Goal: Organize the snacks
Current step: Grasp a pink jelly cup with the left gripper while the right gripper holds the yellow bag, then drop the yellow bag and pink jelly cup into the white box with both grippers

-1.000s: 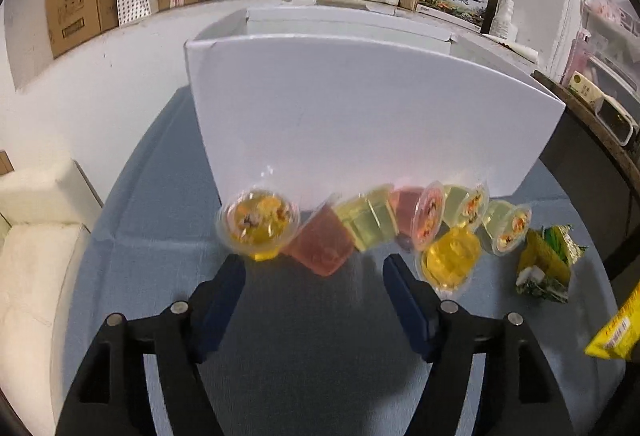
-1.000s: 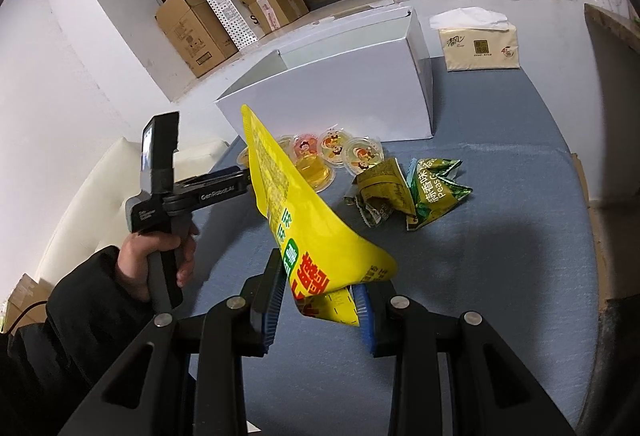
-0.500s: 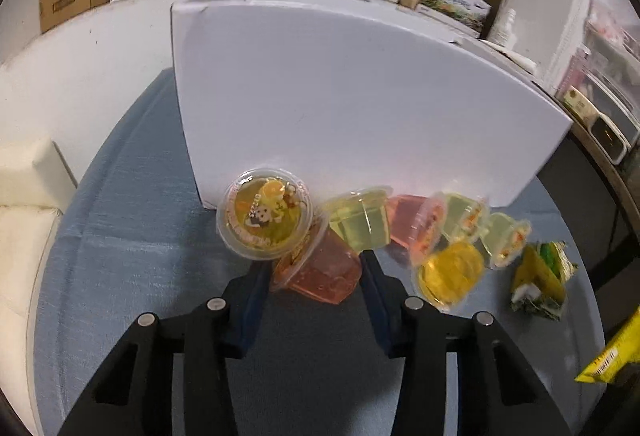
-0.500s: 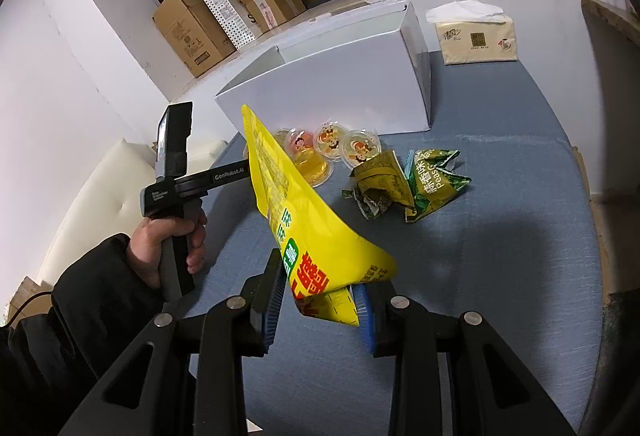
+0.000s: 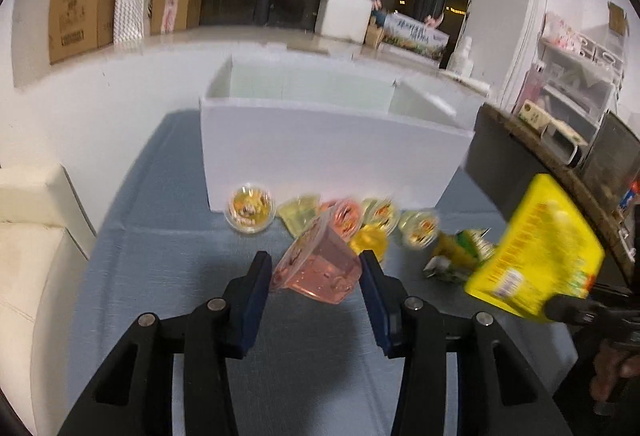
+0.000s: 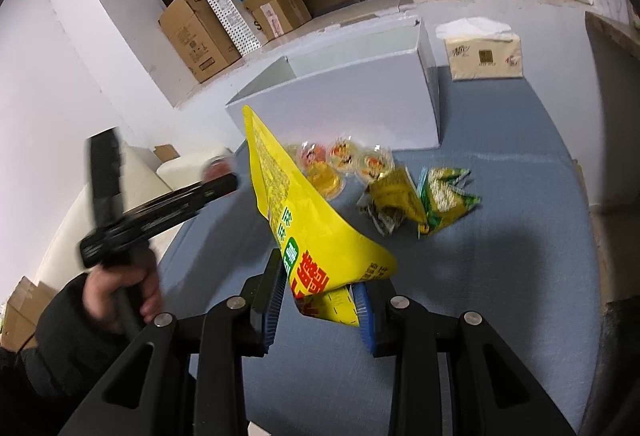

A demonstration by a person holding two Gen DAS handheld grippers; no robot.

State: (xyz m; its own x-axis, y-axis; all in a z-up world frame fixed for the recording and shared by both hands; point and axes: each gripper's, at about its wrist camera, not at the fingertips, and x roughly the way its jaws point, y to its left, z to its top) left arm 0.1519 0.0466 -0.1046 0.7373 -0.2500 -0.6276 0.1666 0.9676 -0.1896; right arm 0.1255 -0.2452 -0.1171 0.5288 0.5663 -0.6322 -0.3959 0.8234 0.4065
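My left gripper [image 5: 314,261] is shut on a pink jelly cup [image 5: 320,276], which lies on its side between the pads, lifted off the blue cloth. Several more jelly cups [image 5: 250,208] sit in a row against the front of the open white box [image 5: 328,140]. My right gripper [image 6: 318,288] is shut on the lower corner of a yellow snack bag [image 6: 288,204], which stands up above the cloth. In the left wrist view the yellow bag [image 5: 536,252] hangs at the right. Green snack packets [image 6: 420,200] lie right of the cups.
A tissue box [image 6: 484,56] stands right of the white box. Cardboard boxes [image 6: 196,36] line the back ledge. A white cushion [image 5: 32,236] borders the cloth on the left, a dark table edge [image 5: 520,164] on the right. A person's hand [image 6: 120,296] grips the left handle.
The left gripper closed on the pink jelly cup, then lifted it up and back from the row. The right gripper and its yellow bag stayed put.
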